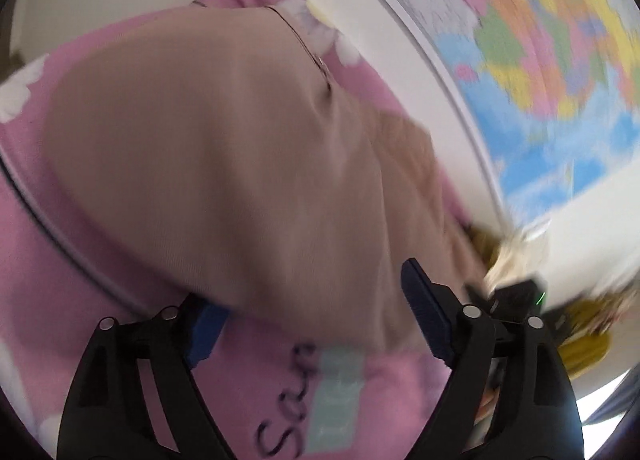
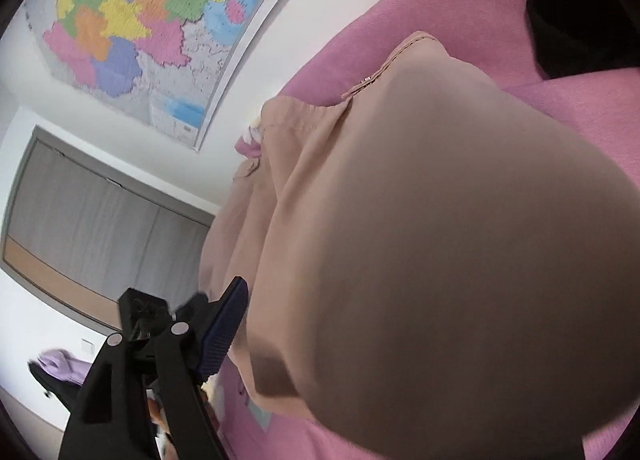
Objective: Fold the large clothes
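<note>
Both tongs, left [image 1: 316, 312] and right [image 2: 320, 324], gape wide over soft, rounded beige garment [image 1: 224, 163] folds.

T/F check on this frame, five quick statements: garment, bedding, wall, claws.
1. The garment is beige. True.
2. It lies on a green sheet. False: the pink blanket is under it.
3. A colourful map hangs on the wall. True.
4. The left claw is clamped shut on the cloth. False: its jaws stand open, with the garment's edge between them.
5. The right claw's blue pad sits beside the garment. True.
</note>
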A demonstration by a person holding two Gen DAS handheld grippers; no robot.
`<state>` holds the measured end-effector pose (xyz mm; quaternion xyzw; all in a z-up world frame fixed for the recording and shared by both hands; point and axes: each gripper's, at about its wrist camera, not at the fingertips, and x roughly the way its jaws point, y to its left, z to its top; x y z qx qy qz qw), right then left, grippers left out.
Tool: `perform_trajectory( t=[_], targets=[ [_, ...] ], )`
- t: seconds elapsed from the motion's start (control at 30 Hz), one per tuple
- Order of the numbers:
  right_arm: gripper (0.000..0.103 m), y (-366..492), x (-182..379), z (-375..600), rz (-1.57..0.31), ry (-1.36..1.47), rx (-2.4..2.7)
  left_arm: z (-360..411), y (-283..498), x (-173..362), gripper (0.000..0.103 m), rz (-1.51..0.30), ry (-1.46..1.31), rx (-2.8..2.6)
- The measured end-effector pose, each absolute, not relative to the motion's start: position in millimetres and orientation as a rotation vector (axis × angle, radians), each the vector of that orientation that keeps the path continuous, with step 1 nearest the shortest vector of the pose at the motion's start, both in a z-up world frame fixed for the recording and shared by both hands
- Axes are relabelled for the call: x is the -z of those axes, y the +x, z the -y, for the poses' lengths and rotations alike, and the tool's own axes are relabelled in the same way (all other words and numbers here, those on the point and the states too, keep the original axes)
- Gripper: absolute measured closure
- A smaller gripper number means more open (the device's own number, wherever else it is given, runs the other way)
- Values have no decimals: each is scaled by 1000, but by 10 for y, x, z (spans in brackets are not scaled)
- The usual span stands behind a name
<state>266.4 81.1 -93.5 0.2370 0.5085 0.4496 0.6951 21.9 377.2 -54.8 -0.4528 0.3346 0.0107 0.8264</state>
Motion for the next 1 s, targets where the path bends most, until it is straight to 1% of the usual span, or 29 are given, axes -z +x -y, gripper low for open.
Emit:
perform_trajectory(
  t=[0.07, 0.13, 0.2, 0.37, 0.4, 0.43, 0.5, 0.53, 0.57, 0.63, 0.73, 0.83, 1.0],
  targets=[
    [26, 2705, 910, -843, -1134, 541, -986, -3895, 280, 566, 17, -669, -1030, -22],
    [26, 2761, 903, -881, -1127, 548, -972, -4053, 338, 576, 20, -633, -1079, -67],
    [24, 2816, 890, -931, -1119, 567, -947, -4177, 422, 595, 20, -600, -1136, -72],
    [18, 2947, 861, -1095, -1073, 598, -856, -4167, 767, 562, 22, -649, -1092, -91],
    [17, 2970, 857, -1149, -1072, 584, -844, -4162, 817, 556, 32, -660, -1074, -104],
    [18, 2994, 853, -1198, -1073, 574, -833, -4158, 897, 563, 51, -690, -1047, -126],
    [53, 3066, 880, -1292, -1078, 592, -856, -4215, 984, 610, 75, -717, -1036, -148],
    [68, 3106, 903, -1340, -1089, 595, -882, -4263, 966, 639, 80, -711, -1048, -141],
    [77, 3125, 890, -1376, -1082, 578, -899, -4303, 950, 635, 82, -698, -1056, -135],
    [85, 3116, 729, -1475, -1019, 485, -921, -4327, 937, 549, 88, -682, -1016, -123],
    [89, 3124, 386, -1630, -919, 418, -969, -4358, 930, 289, 90, -638, -924, -126],
    [90, 3183, -13, -1815, -805, 403, -1021, -4516, 935, -29, 91, -562, -897, -136],
    [90, 3174, -497, -2127, -616, 374, -1099, -4726, 859, -589, 91, -403, -756, -180]
  ],
)
